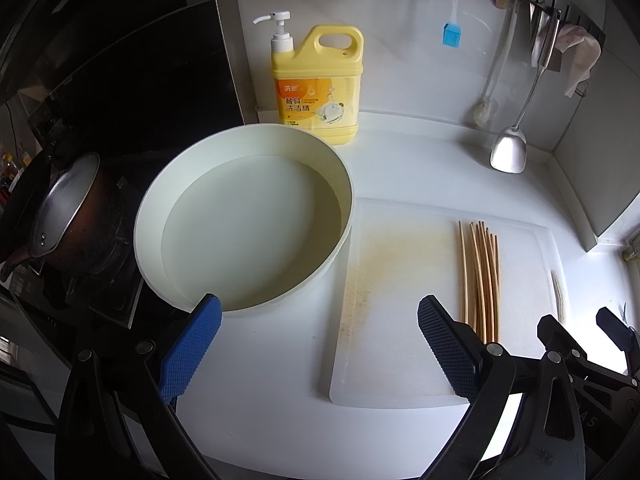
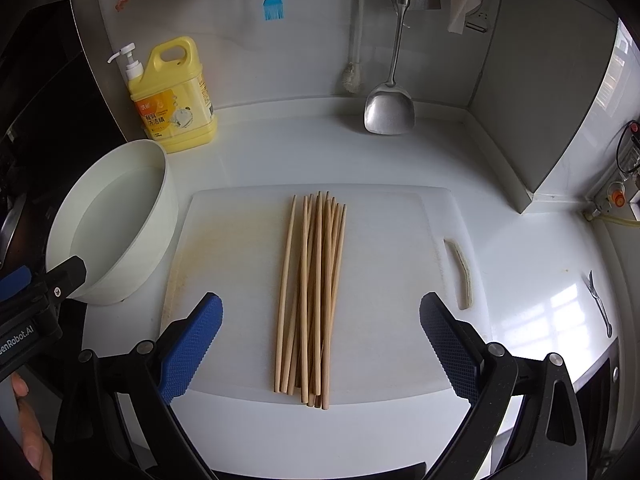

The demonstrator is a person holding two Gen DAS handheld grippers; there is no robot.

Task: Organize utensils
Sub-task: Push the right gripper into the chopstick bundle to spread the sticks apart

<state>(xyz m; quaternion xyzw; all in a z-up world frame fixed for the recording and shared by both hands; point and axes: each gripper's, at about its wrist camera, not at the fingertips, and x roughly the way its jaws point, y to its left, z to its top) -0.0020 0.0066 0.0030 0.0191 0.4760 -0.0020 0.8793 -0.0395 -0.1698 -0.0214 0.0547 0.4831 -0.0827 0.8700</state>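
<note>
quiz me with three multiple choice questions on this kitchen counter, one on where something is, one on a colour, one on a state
1. Where do the chopsticks lie?
A. in the basin
B. on the cutting board
C. hung on the wall rack

2. What colour is the detergent bottle?
A. green
B. red
C. yellow

3. How is the right gripper?
A. open, holding nothing
B. shut on the chopsticks
C. shut on the spatula

Answers:
1. B, the bundle rests flat on the white board, right of the white basin.
2. C, its body is yellow with a white pump.
3. A, its fingers stand wide apart either side of the bundle, touching none of it; the left gripper is open too.
</note>
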